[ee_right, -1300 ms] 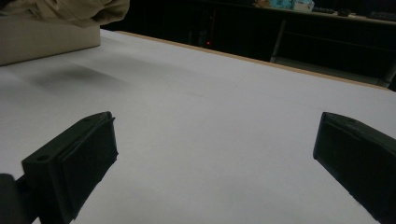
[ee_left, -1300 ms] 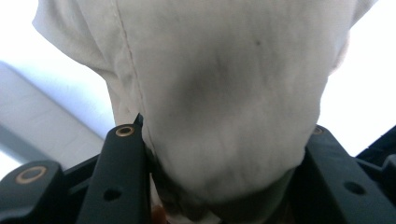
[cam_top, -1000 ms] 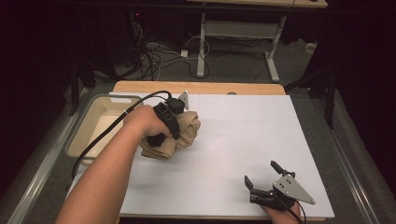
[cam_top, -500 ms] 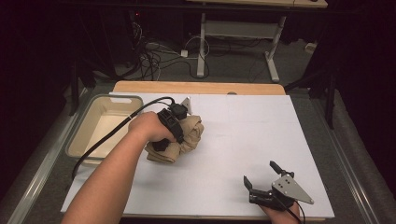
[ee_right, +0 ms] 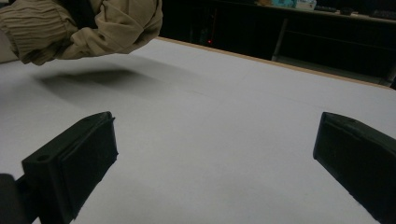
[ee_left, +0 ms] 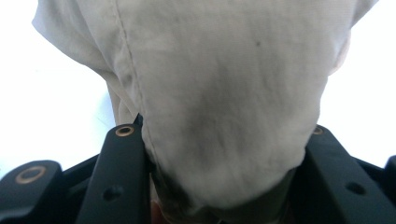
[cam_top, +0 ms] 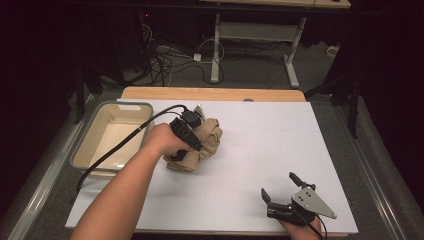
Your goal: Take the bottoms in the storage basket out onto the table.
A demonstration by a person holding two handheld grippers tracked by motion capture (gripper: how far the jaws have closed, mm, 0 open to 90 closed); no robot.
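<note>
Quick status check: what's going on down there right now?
Left gripper shut on tan garment, held off white table. Right gripper open, idle. Nothing in the way.

The bench (cam_top: 260, 150) carries a white sheet that covers most of its top; a strip of bare wood shows along the far edge. A bundled tan cloth (cam_top: 204, 142) lies left of the middle of the sheet, toward the far left corner. The left hand-held gripper (cam_top: 187, 142) is down on the cloth with its jaws closed on the fabric, and its black cable loops back over the left edge. Just beside the left edge stands a grey-rimmed bin (cam_top: 82, 150) with a pale inside. The right hand-held gripper (cam_top: 280, 187) sits near the near right corner, well apart from the cloth, with its jaws spread and nothing between them.
</note>
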